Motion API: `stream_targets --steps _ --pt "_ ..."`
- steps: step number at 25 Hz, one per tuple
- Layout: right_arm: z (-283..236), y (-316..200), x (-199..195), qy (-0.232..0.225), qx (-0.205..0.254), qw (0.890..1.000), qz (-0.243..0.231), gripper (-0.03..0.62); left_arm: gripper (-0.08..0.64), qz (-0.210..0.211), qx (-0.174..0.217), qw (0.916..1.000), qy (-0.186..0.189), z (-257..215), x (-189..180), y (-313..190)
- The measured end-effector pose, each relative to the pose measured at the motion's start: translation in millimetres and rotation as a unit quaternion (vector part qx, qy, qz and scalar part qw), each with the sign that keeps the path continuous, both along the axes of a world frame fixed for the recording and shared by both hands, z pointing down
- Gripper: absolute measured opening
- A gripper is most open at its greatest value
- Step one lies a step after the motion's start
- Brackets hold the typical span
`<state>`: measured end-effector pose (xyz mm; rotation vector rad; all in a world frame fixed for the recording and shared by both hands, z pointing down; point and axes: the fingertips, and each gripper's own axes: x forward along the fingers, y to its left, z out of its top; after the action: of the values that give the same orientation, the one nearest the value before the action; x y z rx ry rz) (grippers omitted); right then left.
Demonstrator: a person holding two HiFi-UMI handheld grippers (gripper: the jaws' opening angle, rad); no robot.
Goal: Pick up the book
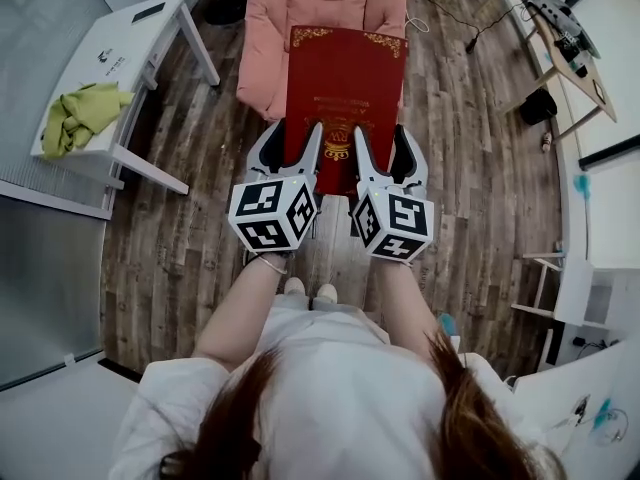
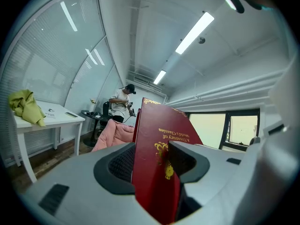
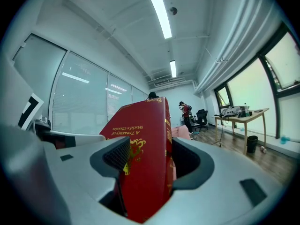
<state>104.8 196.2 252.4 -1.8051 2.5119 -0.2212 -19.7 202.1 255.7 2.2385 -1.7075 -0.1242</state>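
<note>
The left gripper [image 1: 300, 140] and right gripper [image 1: 380, 140] are pinching the near edge of the red hardcover book [image 1: 345, 68] side by side — probably sharing its weight to stop it sagging.

White sleeves [image 1: 158, 400], black-and-white marker cubes [image 1: 272, 213]

The book [image 1: 343, 88] has a smooth, deep-red hard cover with a faint sheen and shiny gold stamping. The left gripper [image 1: 299, 136] and right gripper [image 1: 380, 136] have matt, pale grey plastic shells and black, finely ribbed pads [image 2: 122, 163]. The floor [image 1: 470, 168] is rough-grained, weathered-looking wood plank, the armchair [image 1: 264, 28] is soft, matt pink fabric, the cloth [image 1: 85, 113] is crumpled yellow-green textile, and the table [image 1: 140, 38] has a smooth white top.
</note>
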Motion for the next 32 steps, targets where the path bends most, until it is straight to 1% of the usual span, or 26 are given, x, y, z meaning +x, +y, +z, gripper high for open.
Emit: stream_targets --steps 9,16,32 --pt "-4 5 -17 0.002 0.003 1.0 0.002 0.278 0.202 0.0 0.002 1.0 0.002 -4 -17 4" --pt "-3 9 -27 -0.007 0.0 1.0 0.003 0.278 0.199 0.005 0.002 1.0 0.0 -6 -28 8" --pt "-3 14 -29 -0.002 -0.002 1.0 0.001 0.278 0.199 0.005 -0.002 1.0 0.006 -4 -30 13"
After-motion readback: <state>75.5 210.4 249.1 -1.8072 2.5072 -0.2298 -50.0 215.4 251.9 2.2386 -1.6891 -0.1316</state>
